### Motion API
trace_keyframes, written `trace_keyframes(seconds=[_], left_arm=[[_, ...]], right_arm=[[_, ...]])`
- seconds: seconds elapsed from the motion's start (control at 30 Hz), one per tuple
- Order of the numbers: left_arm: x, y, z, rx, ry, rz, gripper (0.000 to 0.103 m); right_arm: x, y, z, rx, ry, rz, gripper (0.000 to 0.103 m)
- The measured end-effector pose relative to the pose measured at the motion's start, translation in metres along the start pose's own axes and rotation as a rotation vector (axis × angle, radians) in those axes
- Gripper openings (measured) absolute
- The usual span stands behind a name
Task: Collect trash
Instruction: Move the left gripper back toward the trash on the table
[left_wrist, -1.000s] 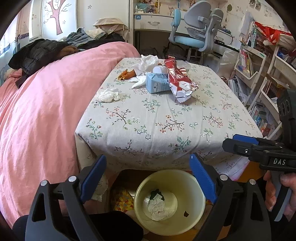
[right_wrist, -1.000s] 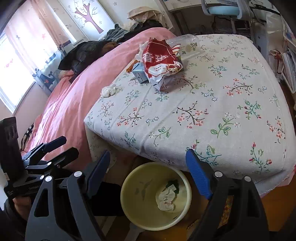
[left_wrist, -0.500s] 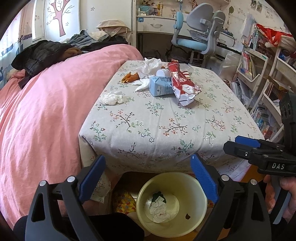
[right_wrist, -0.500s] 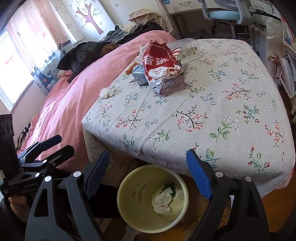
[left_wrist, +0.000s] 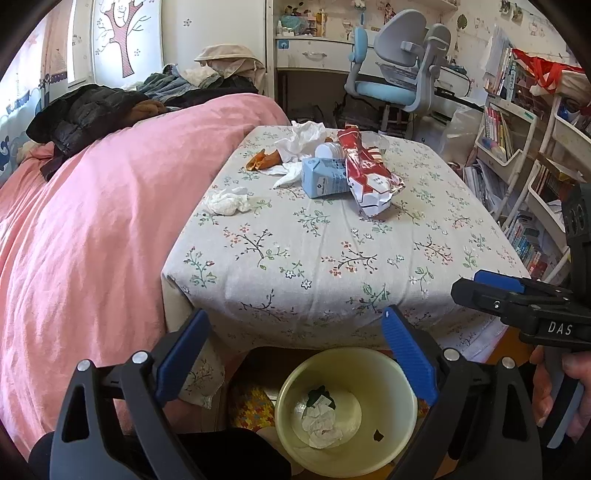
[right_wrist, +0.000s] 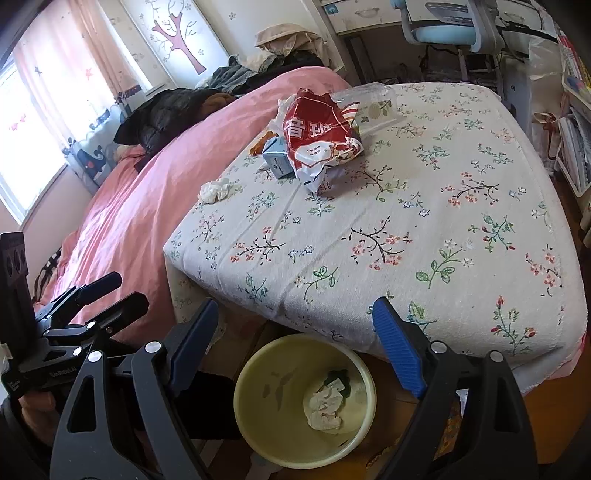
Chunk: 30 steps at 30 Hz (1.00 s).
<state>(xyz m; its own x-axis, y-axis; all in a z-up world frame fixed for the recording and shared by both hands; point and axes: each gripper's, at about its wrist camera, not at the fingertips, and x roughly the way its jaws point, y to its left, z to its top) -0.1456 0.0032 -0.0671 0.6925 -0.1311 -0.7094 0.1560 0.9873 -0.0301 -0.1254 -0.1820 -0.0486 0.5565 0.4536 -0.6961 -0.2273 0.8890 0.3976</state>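
Both viewpoints have been drawn slightly nearer the floral-clothed table (left_wrist: 332, 258) since the earlier frames, while nothing on it has been shifted. Wide-open jaws are shown on the left gripper (left_wrist: 295, 354) and the right gripper (right_wrist: 295, 339), and nothing is held by either. A crumpled white tissue (left_wrist: 227, 201), blue carton (left_wrist: 323, 179) and red snack bag (left_wrist: 367, 173) are left on the table. Crumpled paper is seen inside the pale yellow round bin (left_wrist: 391, 369) below its edge.

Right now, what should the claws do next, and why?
Probably reach the left claw forward to the crumpled tissue near the table's left edge. Both claws are open and empty, the tissue is the nearest trash, and the yellow bin waits below.
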Motion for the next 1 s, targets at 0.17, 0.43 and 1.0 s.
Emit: trace_keyframes(seconds=[0.17,0.43,1.0], left_arm=[[-0.0007,0.0008,0.0006,-0.005,-0.009,0.001,0.091],[-0.0008,0.0022,0.0013,-0.015,-0.020,0.002,0.093],[0.0007,0.0031,0.0071,-0.017,-0.043,0.005,0.094]], right_arm=[[-0.0012,0.0020,-0.0002,-0.011,-0.012,-0.010,0.082],[-0.0019,0.0038,0.0003,-0.024,-0.026,-0.023,0.083],[-0.0032,0.0080,0.0019,-0.044,-0.053,-0.044,0.083]])
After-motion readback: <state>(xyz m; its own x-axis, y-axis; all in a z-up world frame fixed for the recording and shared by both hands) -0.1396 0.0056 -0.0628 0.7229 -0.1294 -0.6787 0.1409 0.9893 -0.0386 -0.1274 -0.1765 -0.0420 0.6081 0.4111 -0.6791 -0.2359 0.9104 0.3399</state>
